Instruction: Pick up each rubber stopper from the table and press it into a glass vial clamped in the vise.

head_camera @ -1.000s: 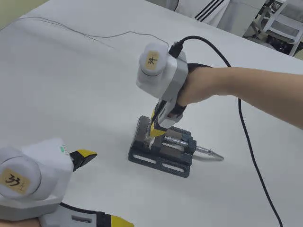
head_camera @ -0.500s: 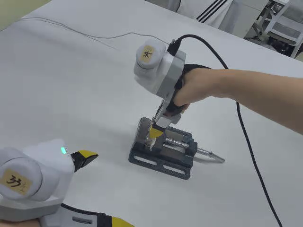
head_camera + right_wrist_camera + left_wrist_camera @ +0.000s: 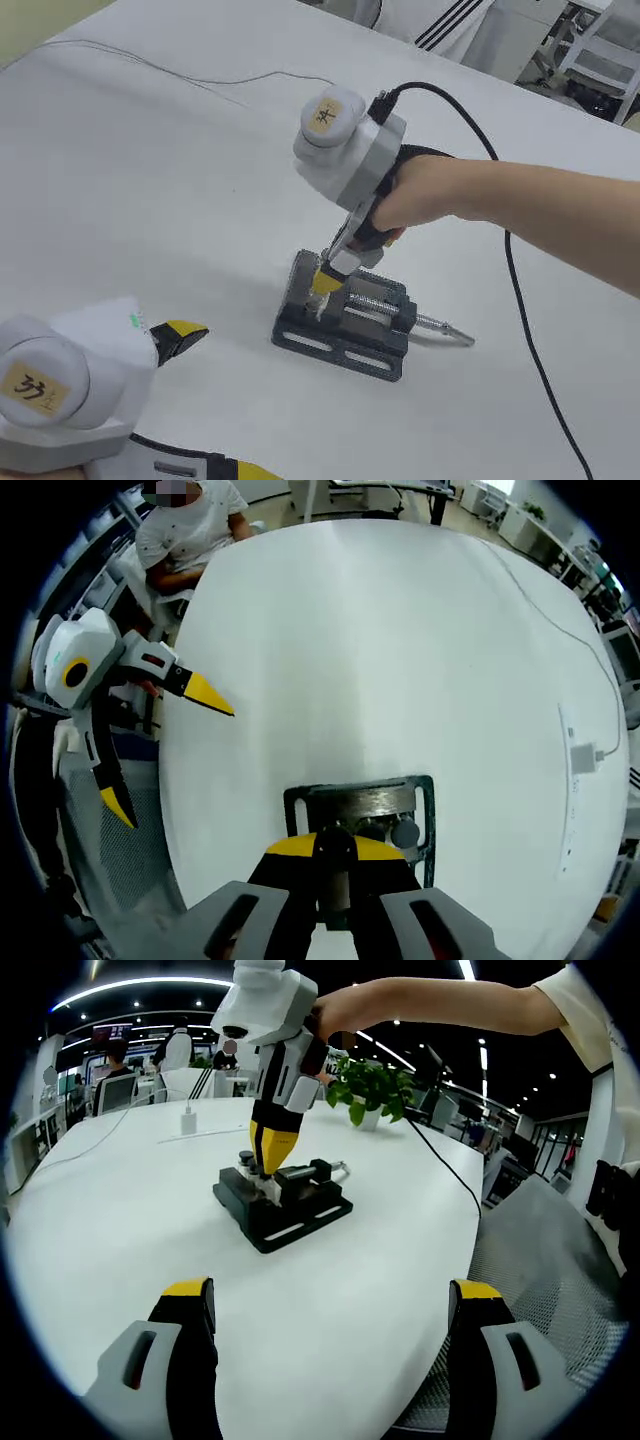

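right tool point(image 3: 335, 846): jaws together | above vise point(image 3: 300, 799) | left tool point(image 3: 181, 768): jaws apart

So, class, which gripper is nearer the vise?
Right. The right gripper is directly above the vise, fingers shut and pointing down at it; the left gripper is open, well away over bare table.

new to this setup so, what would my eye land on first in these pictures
Most likely the right gripper, gripped by a hand, with its yellow-tipped jaws drawn together and pointing down at the top of the dark vise in the middle of the white table. Next comes the left gripper, low at the near left, its jaws wide apart and aimed toward the vise.
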Demonstrator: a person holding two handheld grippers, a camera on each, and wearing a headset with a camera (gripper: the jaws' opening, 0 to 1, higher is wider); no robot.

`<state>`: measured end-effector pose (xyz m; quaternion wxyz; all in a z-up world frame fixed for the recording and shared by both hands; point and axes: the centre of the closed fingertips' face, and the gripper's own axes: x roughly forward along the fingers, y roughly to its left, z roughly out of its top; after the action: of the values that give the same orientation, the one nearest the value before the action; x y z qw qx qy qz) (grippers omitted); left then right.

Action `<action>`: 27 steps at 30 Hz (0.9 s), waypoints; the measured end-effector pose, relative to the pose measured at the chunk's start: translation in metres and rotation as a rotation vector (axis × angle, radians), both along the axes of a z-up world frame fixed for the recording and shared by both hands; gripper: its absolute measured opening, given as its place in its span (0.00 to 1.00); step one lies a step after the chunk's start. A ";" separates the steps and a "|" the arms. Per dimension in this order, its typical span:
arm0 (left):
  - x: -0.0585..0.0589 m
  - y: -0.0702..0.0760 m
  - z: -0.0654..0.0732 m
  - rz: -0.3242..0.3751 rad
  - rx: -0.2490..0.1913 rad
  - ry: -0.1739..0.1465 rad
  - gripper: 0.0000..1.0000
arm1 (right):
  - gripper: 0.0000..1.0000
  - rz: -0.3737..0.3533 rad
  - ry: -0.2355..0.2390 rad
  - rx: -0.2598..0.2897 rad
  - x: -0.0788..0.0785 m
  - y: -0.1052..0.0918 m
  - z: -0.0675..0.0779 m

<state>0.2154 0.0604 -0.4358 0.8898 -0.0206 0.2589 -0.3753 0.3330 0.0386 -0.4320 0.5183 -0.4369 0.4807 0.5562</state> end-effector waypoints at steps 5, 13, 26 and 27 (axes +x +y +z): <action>0.000 0.000 -0.001 0.003 0.001 0.004 0.97 | 0.06 0.025 0.001 0.010 0.001 0.000 0.000; 0.001 -0.002 0.000 0.000 -0.004 0.004 0.96 | 0.07 0.076 -0.005 0.023 0.001 0.000 0.001; 0.000 -0.001 -0.002 0.003 -0.011 0.011 0.96 | 0.06 0.127 0.007 0.034 0.003 0.001 0.001; 0.000 -0.001 -0.001 0.003 -0.010 0.010 0.96 | 0.06 0.135 0.004 0.036 0.002 0.001 0.001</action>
<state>0.2159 0.0596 -0.4372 0.8889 -0.0271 0.2614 -0.3753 0.3353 0.0393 -0.4311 0.4865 -0.4578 0.4412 0.5992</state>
